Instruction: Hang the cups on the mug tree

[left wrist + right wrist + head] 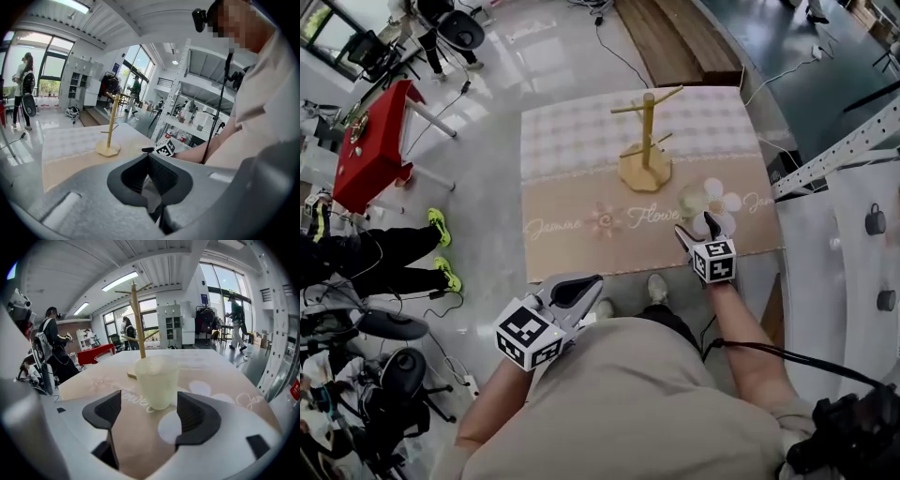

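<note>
Right gripper (pixel 149 403), jaws spread wide and clamping nothing, faces the translucent pale-green textured cup (pixel 157 380), which stands upright, mouth up, long axis vertical, just beyond its jaws on the beige flowered tablecloth (pixel 581 216) near the wooden mug tree (pixel 647 131); left gripper (pixel 149 158) jaws meet, empty.

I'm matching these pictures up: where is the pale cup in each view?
Head view: cup on the table, just ahead of the right gripper.
Left gripper view: cannot make it out.
Right gripper view: centre, just beyond the open fingers.
Shared landmark: the mug tree.
</note>
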A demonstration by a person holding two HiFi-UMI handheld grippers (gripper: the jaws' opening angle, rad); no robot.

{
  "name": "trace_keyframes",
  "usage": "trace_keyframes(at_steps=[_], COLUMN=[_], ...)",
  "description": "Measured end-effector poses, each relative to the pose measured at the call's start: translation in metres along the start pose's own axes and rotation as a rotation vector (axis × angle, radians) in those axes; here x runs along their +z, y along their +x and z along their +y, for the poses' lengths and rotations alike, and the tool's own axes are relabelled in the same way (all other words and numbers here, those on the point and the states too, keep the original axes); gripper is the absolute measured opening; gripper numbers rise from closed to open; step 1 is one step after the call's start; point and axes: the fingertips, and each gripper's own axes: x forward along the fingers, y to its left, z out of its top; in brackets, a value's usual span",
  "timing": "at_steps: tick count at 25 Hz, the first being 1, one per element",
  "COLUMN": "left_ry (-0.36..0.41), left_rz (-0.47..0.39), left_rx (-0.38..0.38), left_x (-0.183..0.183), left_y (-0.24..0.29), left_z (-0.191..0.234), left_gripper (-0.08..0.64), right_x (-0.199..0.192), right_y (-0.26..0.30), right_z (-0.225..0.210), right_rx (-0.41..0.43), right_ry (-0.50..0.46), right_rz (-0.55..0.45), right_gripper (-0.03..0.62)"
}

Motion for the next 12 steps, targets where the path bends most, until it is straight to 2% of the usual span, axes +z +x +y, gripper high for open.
trace_keyframes(at_steps=[9, 12], left_ry=[-0.034, -0.048], left_rz=[-0.002, -0.011], left_rx=[0.073, 0.11], left_x=[0.038, 0.041], left_y=[0.053, 0.06], left_z=[0.002, 0.002], left_gripper=[0.006, 0.007], right_x=[0.0, 0.003], right_y=[0.052, 0.054], right_z=[-0.021, -0.019], right_rx=[0.064, 0.112], right_ry=[-0.106, -0.162], right_rz=[0.054, 0.051], right_gripper=[0.373, 0.35])
